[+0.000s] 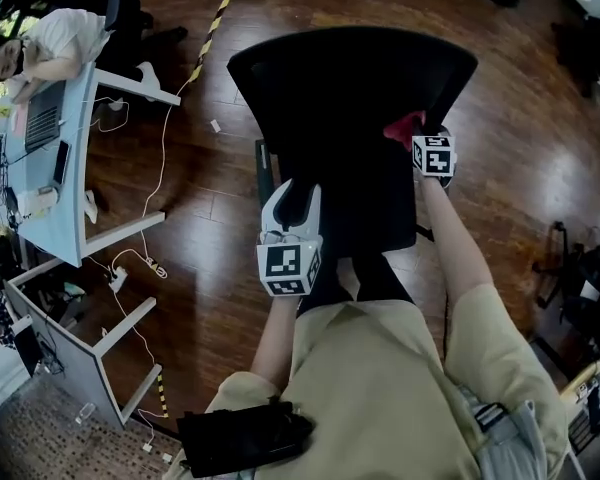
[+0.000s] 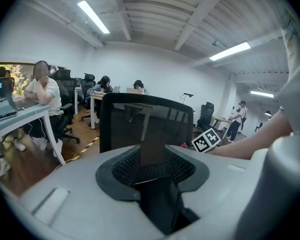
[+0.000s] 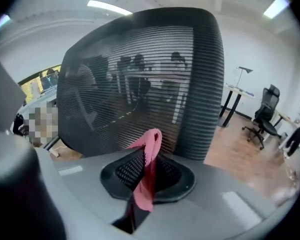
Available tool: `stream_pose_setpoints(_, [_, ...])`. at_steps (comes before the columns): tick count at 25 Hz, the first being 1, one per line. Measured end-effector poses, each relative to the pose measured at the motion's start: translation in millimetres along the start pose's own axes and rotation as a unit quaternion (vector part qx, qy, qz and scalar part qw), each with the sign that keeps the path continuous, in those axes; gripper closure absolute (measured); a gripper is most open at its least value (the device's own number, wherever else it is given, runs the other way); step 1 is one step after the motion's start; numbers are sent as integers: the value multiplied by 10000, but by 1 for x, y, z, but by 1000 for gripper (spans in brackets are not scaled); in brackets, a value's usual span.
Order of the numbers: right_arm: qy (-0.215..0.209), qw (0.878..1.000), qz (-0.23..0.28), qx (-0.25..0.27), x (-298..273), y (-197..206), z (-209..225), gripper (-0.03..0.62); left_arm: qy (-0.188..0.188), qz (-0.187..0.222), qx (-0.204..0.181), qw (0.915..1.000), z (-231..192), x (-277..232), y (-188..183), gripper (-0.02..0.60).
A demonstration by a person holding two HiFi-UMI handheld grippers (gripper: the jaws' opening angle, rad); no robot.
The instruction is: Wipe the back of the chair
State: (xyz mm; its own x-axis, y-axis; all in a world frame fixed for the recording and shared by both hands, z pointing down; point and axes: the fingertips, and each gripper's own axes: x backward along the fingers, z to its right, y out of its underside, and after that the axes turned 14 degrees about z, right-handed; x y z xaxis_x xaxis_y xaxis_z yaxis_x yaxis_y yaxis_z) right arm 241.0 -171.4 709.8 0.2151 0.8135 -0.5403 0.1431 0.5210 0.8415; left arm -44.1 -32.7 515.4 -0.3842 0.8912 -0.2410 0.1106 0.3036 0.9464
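**Black mesh office chair** (image 1: 350, 203): stands on dark wood floor (image 1: 210, 298) at the centre of the head view, directly ahead of the holder's beige trousers (image 1: 380, 388). Curved backrest (image 1: 352, 68) on the far side.

**Pink cloth** (image 1: 404, 126): pinched in the right gripper (image 1: 420, 140), jaws clamped on its middle. One folded end stands above them, the other trails down into the slot. Sits at the chair's right side, close before the ribbed mesh (image 3: 140, 74) that fills the right gripper view. Actual contact with the mesh not discernible.

**Left gripper** (image 1: 293, 196): at the chair's left edge, nearer the holder than the right one. Jaws drawn together into a single dark strip, nothing visible between them. Points toward the backrest, which stands a little way off in the left gripper view.

**Surroundings:** pale desk (image 1: 55, 158) at left with a seated person (image 1: 55, 38). White cables (image 1: 160, 183) looped over the floor beside it. Yellow-and-black tape (image 1: 210, 30) running toward the top edge.
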Motion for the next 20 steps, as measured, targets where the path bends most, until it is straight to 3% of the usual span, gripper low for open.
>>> stream_pose_setpoints(1, [-197,9997,-2,-132,-4,1,-18,569,-32,-12,8,10000,-2,2,1,442])
stream_pose_setpoints(3, [-1167,9927,60,-285,-15,1,-91,568,-146,-59,29,9999,-10,10,6,442])
stream_pose_setpoints(6, [-2941,9551,345,8,-31,-12,-239,568,-375,-168,56,9991,-24,28,14,442])
stream_pose_setpoints(8, [-3556,9323,645,154,-42,-36,-315,568,-538,-251,74,9982,-33,39,21,442])
stream_pose_setpoints(10, [-3870,9184,821,-21,-52,-56,-364,568,-671,-333,63,9972,-41,50,25,441])
stream_pose_setpoints(12, [-4052,9100,875,21,-58,-63,-381,568,-755,-362,33,9965,-48,58,26,442])
stream_pose_setpoints(14, [-4096,9072,909,305,-58,-59,-370,569,-820,-361,43,9960,-52,63,27,443])
stream_pose_setpoints(16, [-3721,9239,818,348,-61,-48,-331,569,-824,-367,89,9959,-54,64,30,443])
stream_pose_setpoints(20, [-2277,9727,438,133,-58,-16,-190,569,-630,-381,129,9972,-52,48,37,442])
